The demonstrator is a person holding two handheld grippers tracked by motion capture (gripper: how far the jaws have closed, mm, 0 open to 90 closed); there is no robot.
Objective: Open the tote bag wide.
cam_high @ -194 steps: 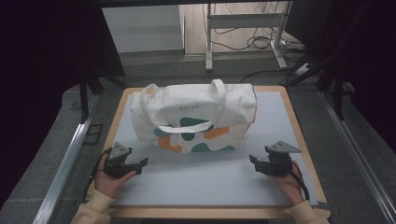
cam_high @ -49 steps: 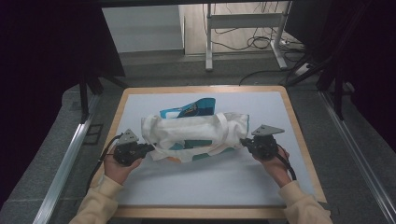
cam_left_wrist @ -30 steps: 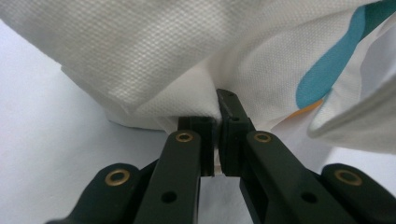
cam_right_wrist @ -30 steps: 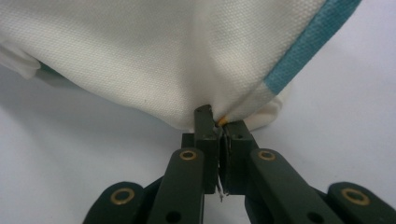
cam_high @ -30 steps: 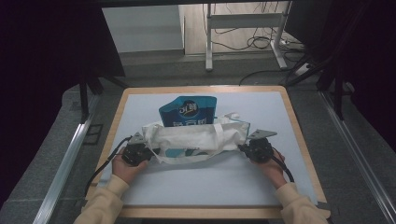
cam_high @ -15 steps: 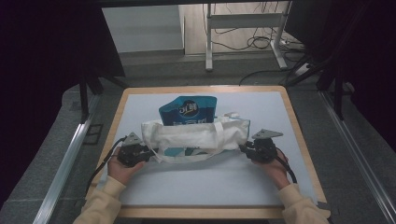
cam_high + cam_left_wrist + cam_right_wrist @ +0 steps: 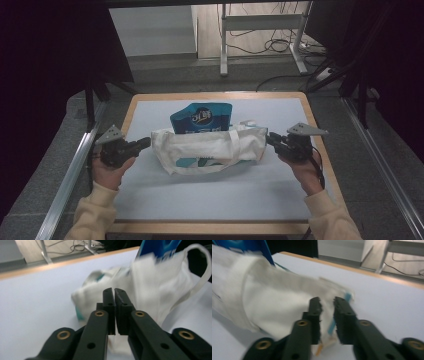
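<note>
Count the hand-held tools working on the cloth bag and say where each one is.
2. The left tool is at the cloth bag's left end, jaws shut. The right tool is at its right end, jaws slightly apart around the fabric edge.

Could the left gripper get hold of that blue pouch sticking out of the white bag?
Probably yes: the blue pouch stands clear above the white tote bag, and nothing lies between it and the left gripper.

A wood-edged table [image 7: 125, 117] with a pale work surface occupies the centre of the scene. A white desk frame [image 7: 260, 22] stands on the far floor, with dark cables [image 7: 260, 47] lying beneath it. A metal rail [image 7: 67, 182] runs along the left side.
</note>
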